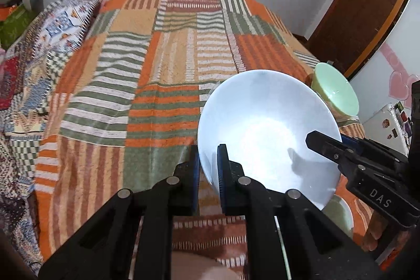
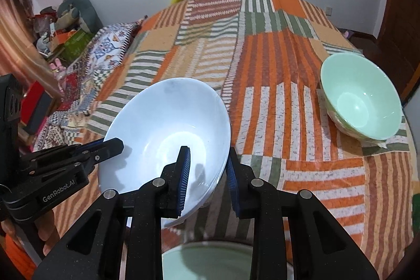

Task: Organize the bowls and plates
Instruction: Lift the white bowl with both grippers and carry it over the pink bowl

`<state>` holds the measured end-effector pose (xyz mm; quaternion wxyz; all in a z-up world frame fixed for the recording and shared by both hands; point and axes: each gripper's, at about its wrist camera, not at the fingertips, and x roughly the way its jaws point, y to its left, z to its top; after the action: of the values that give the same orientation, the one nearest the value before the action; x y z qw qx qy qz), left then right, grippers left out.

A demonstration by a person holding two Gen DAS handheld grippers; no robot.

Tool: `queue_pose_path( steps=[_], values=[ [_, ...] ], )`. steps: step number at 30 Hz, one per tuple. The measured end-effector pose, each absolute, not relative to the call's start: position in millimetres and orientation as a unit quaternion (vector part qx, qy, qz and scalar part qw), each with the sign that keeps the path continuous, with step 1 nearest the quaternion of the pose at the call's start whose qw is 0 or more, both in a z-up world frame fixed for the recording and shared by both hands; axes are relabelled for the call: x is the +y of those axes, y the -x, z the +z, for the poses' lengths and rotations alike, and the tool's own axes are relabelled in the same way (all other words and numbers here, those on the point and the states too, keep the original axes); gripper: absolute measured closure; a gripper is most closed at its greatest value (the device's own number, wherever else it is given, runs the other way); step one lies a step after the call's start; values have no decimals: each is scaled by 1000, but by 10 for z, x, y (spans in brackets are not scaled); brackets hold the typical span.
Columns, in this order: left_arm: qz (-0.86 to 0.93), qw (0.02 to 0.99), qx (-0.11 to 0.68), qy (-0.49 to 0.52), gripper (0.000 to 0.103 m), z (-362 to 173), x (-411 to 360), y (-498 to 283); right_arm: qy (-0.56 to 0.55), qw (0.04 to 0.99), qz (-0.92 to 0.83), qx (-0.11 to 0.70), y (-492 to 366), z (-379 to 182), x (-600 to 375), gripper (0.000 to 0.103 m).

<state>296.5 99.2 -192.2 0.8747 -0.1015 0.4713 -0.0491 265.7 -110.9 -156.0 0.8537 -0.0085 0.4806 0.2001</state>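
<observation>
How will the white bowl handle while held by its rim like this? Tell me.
The white bowl looks glazed and glossy, so it could slip between the left gripper and right gripper pads. It hangs tilted from two rim grips, so it may pivot. It seems rigid ceramic, likely breakable if dropped.

Even, moderately bright indoor light falls from above. Glare blooms in the middle of the white bowl (image 1: 265,133), where dark tool shadows also fall. Around that bowl the striped bedspread (image 1: 162,64) smears with motion blur, and fisheye curvature bends and darkens both views' corners.
</observation>
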Motion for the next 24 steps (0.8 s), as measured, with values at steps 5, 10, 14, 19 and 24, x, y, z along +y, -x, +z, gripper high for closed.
queue_pose_path(
  steps=[5,10,14,19,24],
  values=[
    [-43,885,453,96,92,-1636,1000,-2670,5,856,212,471,-2472,-1406,-1093,78],
    [-37,892,441,95,92,-1433,1000,-2381,4,857,225,464,-2315,-1282,-1076,78],
    [-28,895,435,94,92,-1313,1016,-2124,4,856,237,460,-2152,-1205,-1049,78],
    [-15,897,431,93,92,-1225,1059,-1828,3,853,251,457,-1963,-1160,-1000,78],
    [4,900,427,93,92,-1175,1137,-1550,3,848,269,457,-1772,-1166,-909,78]
  ],
)
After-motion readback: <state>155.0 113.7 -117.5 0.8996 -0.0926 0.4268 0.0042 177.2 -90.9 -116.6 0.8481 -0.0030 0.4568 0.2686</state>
